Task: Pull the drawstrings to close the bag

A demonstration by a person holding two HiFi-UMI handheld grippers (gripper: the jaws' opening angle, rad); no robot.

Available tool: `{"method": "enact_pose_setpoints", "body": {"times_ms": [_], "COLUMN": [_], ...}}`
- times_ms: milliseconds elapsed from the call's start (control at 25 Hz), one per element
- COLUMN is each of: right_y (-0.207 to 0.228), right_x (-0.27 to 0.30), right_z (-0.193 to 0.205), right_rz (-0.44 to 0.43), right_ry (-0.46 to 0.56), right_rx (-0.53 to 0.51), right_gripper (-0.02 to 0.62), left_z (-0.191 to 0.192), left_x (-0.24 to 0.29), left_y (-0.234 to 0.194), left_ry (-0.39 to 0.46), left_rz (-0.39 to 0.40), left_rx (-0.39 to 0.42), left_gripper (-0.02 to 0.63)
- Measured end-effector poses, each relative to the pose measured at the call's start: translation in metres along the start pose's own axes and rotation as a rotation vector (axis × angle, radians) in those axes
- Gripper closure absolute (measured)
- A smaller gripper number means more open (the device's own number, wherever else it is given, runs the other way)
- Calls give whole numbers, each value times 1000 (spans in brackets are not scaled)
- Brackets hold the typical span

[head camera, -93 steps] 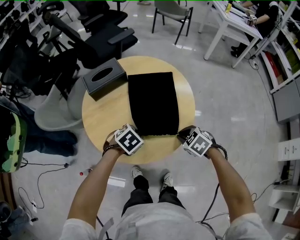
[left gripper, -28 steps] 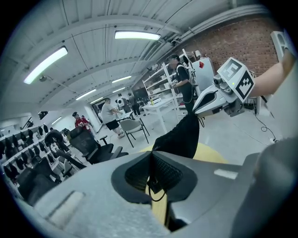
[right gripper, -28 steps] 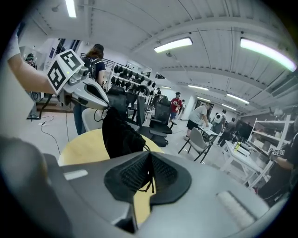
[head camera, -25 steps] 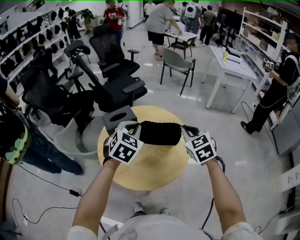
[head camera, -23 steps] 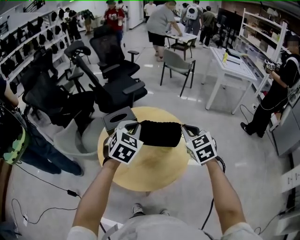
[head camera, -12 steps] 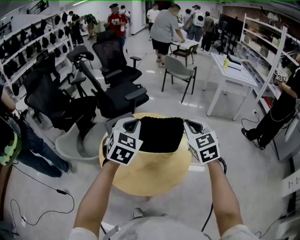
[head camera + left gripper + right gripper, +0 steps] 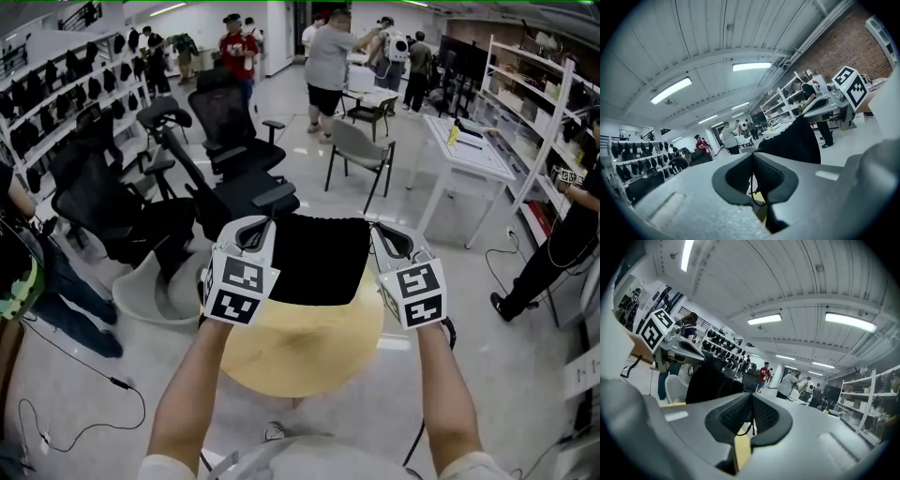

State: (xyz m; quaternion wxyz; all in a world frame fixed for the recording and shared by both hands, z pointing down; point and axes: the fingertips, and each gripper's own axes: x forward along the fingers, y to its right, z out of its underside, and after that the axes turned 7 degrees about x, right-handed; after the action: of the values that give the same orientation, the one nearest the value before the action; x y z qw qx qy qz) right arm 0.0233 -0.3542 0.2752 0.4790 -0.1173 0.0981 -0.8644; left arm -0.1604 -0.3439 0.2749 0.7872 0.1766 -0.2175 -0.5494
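Observation:
A black drawstring bag (image 7: 319, 261) hangs in the air between my two grippers, above the round wooden table (image 7: 300, 345). My left gripper (image 7: 255, 232) is at the bag's top left corner, shut on a thin black drawstring (image 7: 751, 174). My right gripper (image 7: 386, 238) is at the top right corner, shut on the other drawstring (image 7: 751, 417). In the left gripper view the bag (image 7: 797, 140) stretches toward the right gripper (image 7: 833, 101). In the right gripper view the bag (image 7: 708, 380) leads to the left gripper (image 7: 670, 341). Both grippers point nearly level.
Black office chairs (image 7: 230, 122) stand behind the table at the left, a grey chair (image 7: 361, 150) behind it. White tables (image 7: 464, 150) and shelving (image 7: 553, 103) are at the right. Several people stand at the back; one stands at the right edge (image 7: 562, 234).
Both grippers have risen together and carried the bag up off the table. It now hangs longer between them, and the view has tilted up.

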Motion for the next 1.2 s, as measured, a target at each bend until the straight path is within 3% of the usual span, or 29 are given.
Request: {"method": "enact_pose_setpoints", "body": {"times_ms": [280, 1200], "right_y": [5, 37], "right_x": [-5, -20], "right_z": [-7, 13], "right_rz": [37, 172], "right_ry": [-3, -36], "right_rx": [-50, 49], "right_gripper": [583, 583], "left_z": [1, 25], "left_x": [-5, -25], "left_y": [-3, -30], "left_ry": [-14, -59], "left_rz": [-19, -111], "left_rx": [6, -45], "left_gripper": [598, 597]}}
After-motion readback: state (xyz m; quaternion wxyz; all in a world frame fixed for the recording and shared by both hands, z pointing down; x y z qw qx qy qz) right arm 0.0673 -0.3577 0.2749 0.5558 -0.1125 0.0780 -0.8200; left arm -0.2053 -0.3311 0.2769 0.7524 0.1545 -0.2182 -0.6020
